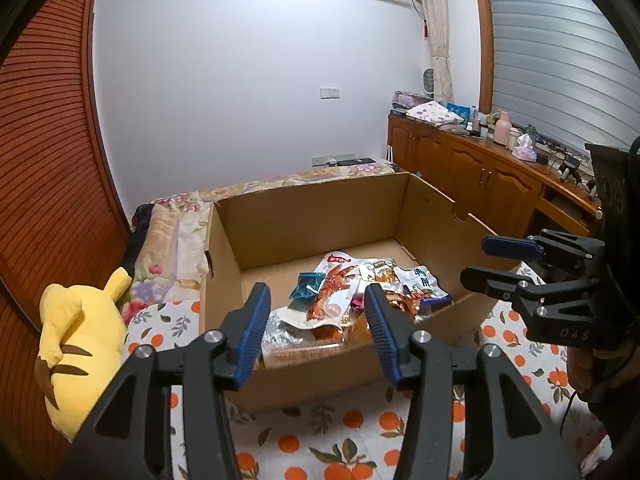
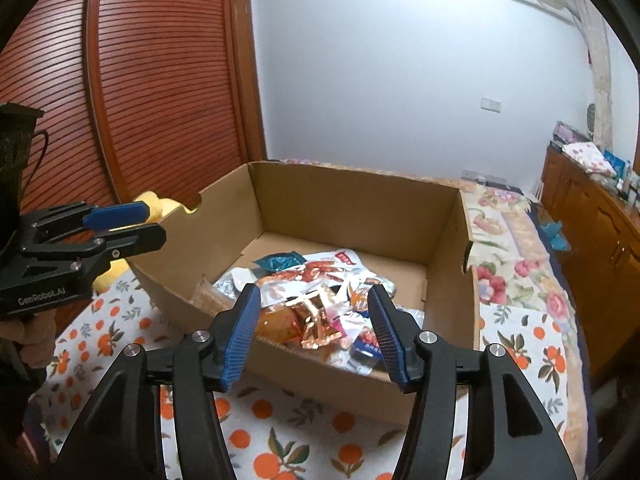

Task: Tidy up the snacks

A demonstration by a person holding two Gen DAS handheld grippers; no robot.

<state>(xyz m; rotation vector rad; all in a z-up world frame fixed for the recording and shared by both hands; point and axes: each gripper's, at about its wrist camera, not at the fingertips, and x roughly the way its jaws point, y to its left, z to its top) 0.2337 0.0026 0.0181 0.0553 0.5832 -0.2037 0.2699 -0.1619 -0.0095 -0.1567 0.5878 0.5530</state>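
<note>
Sitting on a bedsheet (image 1: 344, 432) printed with oranges, an open cardboard box (image 1: 320, 216) holds the snacks, which lie heaped against its near wall. In the left wrist view the pile of snack packets (image 1: 352, 300) sits just past the blue pads of the left gripper (image 1: 318, 328). A white packet with red print (image 1: 332, 292) lies on top, a small teal packet (image 1: 307, 286) at its 9 o'clock, a white and blue packet (image 1: 424, 284) at its 3 o'clock, and an orange foil packet (image 1: 400, 304) beside the right pad. The left gripper's jaws stand apart with nothing clamped between them; the packets seen through the gap lie lower down, inside the box.

The right gripper (image 1: 478, 260) enters that view at 3 o'clock, hanging over the box's right wall, its fingers apart and empty. Its own camera shows the same: the right gripper (image 2: 314, 332) is spread above the near wall of the box (image 2: 344, 200), framing a crinkled orange foil packet (image 2: 304, 324), and it grips nothing. The teal packet (image 2: 280, 262) lies at 11 o'clock of the foil. The left gripper (image 2: 136, 224) shows at 9 o'clock, over the left wall.

A yellow plush toy (image 1: 80, 336) rests on the bed at 9 o'clock of the box, and a wooden cabinet (image 1: 480, 176) lines the wall at 2 o'clock.
</note>
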